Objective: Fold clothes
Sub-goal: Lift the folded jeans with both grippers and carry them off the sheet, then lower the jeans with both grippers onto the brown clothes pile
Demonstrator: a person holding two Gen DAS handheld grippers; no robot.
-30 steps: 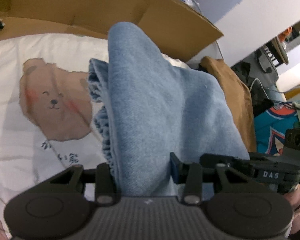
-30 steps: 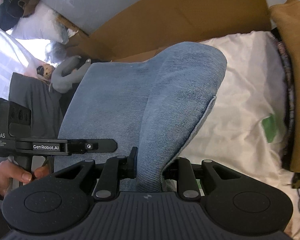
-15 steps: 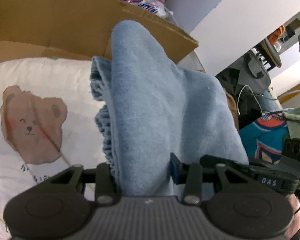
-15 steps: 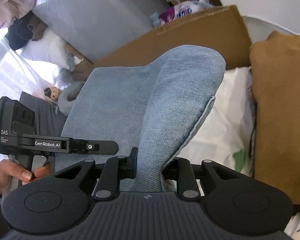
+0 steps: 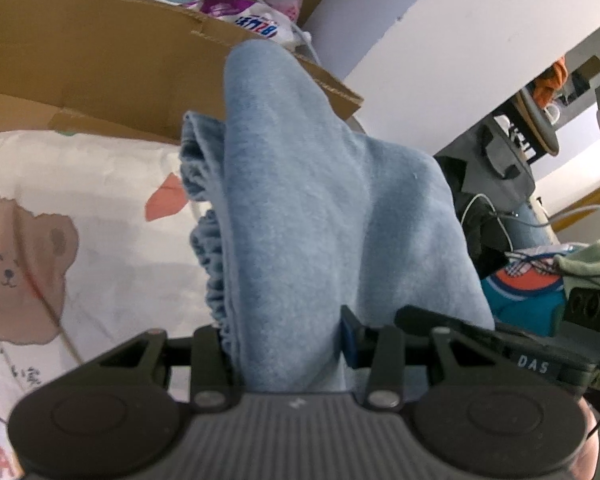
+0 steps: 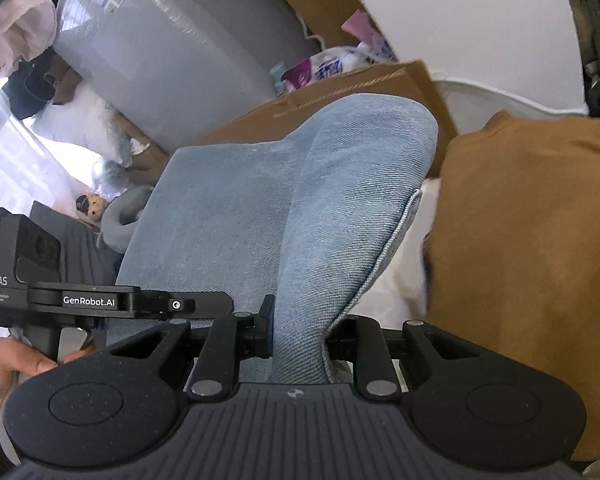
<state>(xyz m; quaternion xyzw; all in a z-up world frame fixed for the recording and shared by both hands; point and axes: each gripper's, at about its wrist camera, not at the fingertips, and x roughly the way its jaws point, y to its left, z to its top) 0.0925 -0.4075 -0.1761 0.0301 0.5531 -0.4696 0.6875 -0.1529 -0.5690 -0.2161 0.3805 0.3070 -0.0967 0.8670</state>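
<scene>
A folded light-blue denim garment (image 5: 312,216) hangs lifted between both grippers above a white bedsheet with a bear print (image 5: 80,216). My left gripper (image 5: 286,344) is shut on its thick folded edge, with a gathered waistband showing at the left. My right gripper (image 6: 298,340) is shut on the other end of the same denim garment (image 6: 300,220), which drapes away from the jaws. The left gripper (image 6: 100,300) and the hand holding it appear at the left of the right wrist view. The right gripper's body (image 5: 540,360) shows at the lower right of the left wrist view.
A brown cardboard box (image 5: 100,60) with a detergent bag (image 5: 256,20) stands behind the bed. A mustard-brown garment (image 6: 532,240) lies at the right. Teal and green clothes (image 5: 532,296) are piled beside dark equipment. A grey wrapped panel (image 6: 172,52) leans at the back.
Both grippers have risen and travelled with the denim garment held between them. The bear print has slid left and down; the brown garment now fills the right of the right wrist view.
</scene>
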